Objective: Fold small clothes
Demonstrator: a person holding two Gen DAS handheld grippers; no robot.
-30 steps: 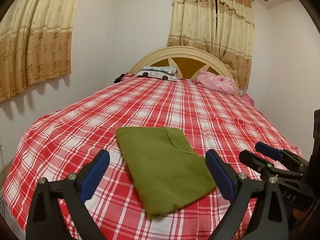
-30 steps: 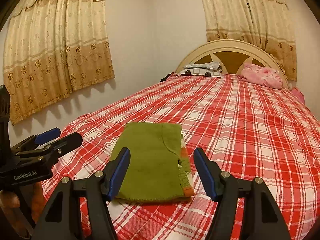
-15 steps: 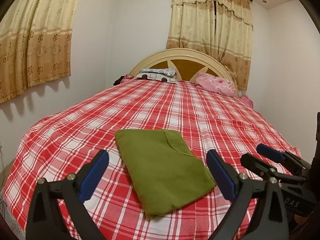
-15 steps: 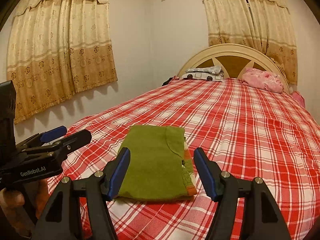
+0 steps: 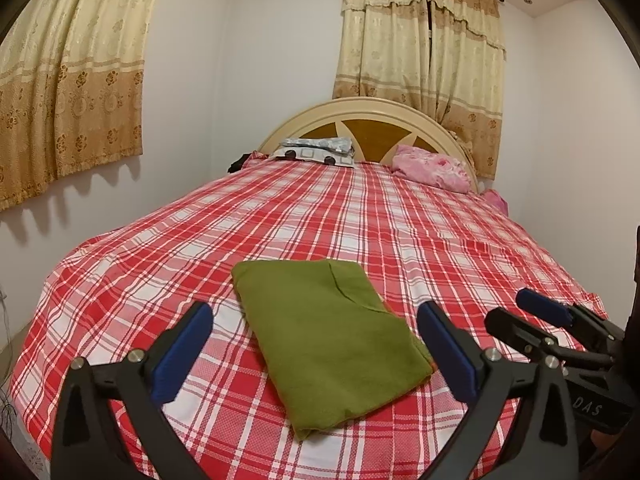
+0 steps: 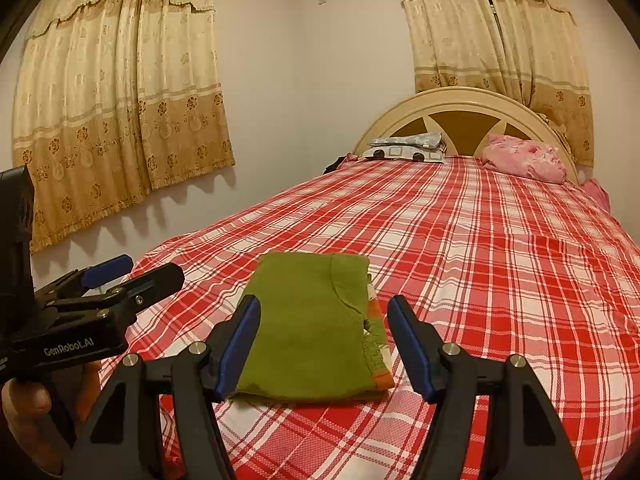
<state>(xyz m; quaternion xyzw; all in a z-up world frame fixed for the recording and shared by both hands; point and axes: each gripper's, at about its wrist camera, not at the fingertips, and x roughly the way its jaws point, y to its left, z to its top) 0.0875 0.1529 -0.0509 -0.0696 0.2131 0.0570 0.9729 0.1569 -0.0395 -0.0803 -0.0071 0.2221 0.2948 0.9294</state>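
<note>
The green garment (image 5: pixel 328 340) is seen lying folded on the plaid bedsheet (image 5: pixel 440 240), both the left gripper (image 5: pixel 316 356) and right gripper (image 6: pixel 324 348) held empty and spread apart, so folding is judged finished and only withdrawal required.

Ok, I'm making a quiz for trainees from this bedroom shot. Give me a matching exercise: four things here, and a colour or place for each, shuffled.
Things:
1. folded garment
2. bedsheet
3. pink pillow
4. curtains

Descriptions:
A. red and white plaid
B. olive green, lying at the near end of the bed
C. beige and gold, hanging on the walls
D. by the headboard, far end of the bed

Pairs: 1-B, 2-A, 3-D, 4-C
</note>
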